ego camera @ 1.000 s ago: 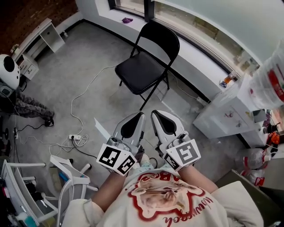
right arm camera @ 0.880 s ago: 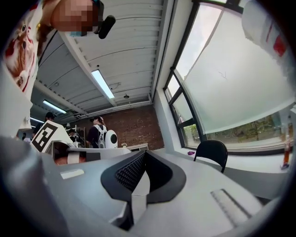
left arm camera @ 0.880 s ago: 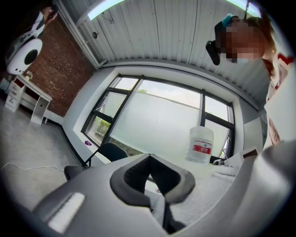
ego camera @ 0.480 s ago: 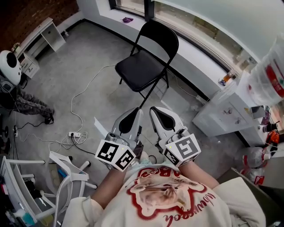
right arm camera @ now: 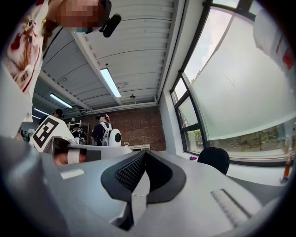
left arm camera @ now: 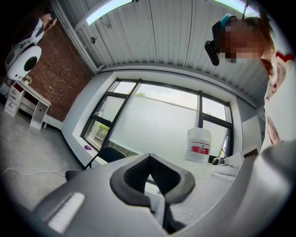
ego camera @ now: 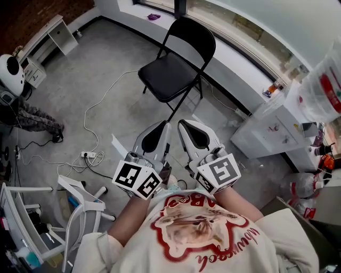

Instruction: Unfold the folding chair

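Folding chair (ego camera: pixel 169 78): it stands on the grey floor at the far side, just in front of the low wall under the window. The seat is down flat, the backrest is up and the legs are spread. From where I stand it looks fully opened and steady on its feet.
White cabinet (ego camera: pixel 272 136): on the right, against the same wall, near the chair but not touching it.
Left gripper (ego camera: pixel 163 128): held close in front of the person's chest, on the near side and pointing toward the chair. Its own view shows the two jaws pressed tip to tip with nothing between them. It is well apart from the chair.
Right gripper (ego camera: pixel 184 127): just beside the left one and held the same way. Its jaws have also met and hold nothing. Its view picks out only the chair's dark backrest far off by the window.
White cable (ego camera: pixel 96 114): it trails loosely over the floor from near the chair's left legs toward the near left.
Power strip (ego camera: pixel 88 155): it lies where the cable ends, to the left of the grippers.
Purple scrap (ego camera: pixel 153 16): a small thing on the far ledge, too small to name.
Work left: none that I can see, I'd say. The chair is already unfolded and neither gripper is on it. At most the seat might need pressing down firmly, and that can't be judged from here.
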{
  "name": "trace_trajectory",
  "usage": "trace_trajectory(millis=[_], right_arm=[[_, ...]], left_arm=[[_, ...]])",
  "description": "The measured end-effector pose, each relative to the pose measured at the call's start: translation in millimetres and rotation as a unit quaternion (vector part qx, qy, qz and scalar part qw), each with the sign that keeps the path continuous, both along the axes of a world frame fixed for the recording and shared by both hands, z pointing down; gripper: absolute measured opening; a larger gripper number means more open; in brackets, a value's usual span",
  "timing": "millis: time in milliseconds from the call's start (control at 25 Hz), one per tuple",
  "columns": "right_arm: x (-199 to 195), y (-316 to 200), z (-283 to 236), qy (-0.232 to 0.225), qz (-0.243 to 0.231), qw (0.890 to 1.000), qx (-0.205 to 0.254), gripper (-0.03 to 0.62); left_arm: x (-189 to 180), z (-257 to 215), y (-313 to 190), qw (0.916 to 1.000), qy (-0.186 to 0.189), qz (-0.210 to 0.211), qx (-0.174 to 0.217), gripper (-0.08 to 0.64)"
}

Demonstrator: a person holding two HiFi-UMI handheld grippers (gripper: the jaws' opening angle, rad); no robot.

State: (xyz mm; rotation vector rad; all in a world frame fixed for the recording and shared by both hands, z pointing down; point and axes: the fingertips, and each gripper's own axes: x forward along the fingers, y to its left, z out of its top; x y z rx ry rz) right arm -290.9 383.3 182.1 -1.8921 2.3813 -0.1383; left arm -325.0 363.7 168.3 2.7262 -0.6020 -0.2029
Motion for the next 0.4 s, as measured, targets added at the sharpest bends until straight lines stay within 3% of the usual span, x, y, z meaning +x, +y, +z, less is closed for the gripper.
trace_trajectory(millis=[400], right_arm=[[-7.6, -3.3, 0.7, 0.002, 0.0, 1.0, -0.002, 0.021]], left_arm=[[-8.8, 1.9, -3.1, 1.0, 0.0, -0.002, -0.002, 0.0]])
